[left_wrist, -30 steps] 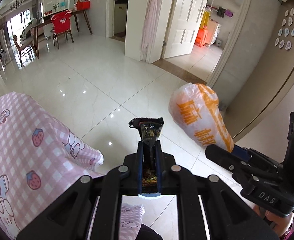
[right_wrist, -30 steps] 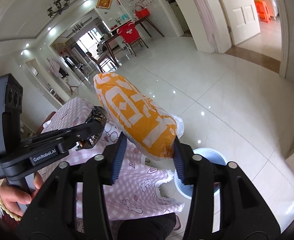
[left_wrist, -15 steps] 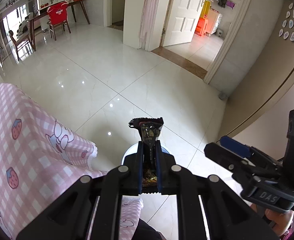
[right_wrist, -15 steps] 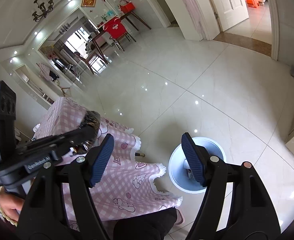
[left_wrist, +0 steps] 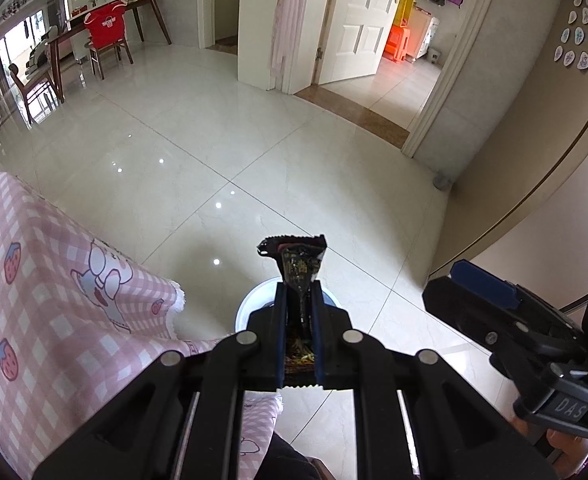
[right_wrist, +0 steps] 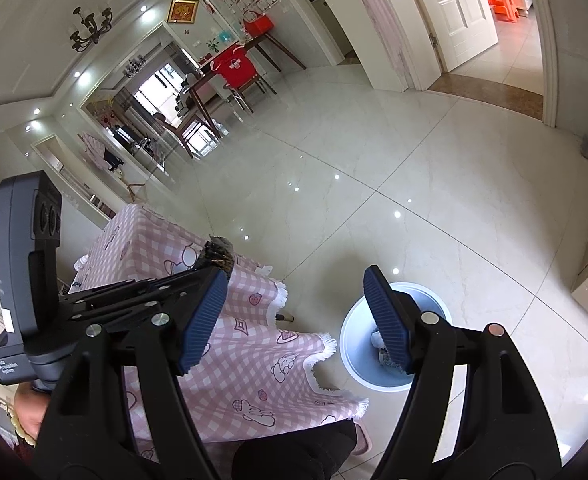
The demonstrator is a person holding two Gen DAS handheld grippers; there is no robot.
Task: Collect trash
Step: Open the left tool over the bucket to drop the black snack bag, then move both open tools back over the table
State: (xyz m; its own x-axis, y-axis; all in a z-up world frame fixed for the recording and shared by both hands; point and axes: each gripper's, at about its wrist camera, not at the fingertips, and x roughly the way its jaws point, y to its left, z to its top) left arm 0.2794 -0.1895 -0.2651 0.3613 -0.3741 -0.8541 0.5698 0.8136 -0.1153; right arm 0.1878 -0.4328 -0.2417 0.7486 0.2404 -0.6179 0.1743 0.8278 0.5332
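Fingers first: the left gripper [left_wrist: 298,300] is pinched nearly closed on a dark snack wrapper [left_wrist: 298,264], whose crimped top sticks up past the tips while its lower end shows between the jaws. The right gripper [right_wrist: 296,312] stands wide apart with nothing between its blue ribbed pads [right_wrist: 386,318]; the figure for its jaws has just levelled off after widening.

Glossy pale floor tiles [left_wrist: 253,140] fill most of both views. A table under a pink checked cloth [left_wrist: 53,300] printed with strawberries and cartoon animals sits on the near left. A pale blue trash bin [right_wrist: 354,344] stands on the floor just right of the cloth's hanging fringe; in the left wrist view the wrapper hangs above it and the jaws cover most of its rim. Some crumpled pieces lie inside the bin, partly hidden by the right pad and hard to identify.

Writing: the right gripper's body reads "DAS" in the left wrist view; the left gripper's label in the right wrist view is too small to read surely. Print on the wrapper is unreadable. A red chair cover [left_wrist: 107,26] stands far across the room.
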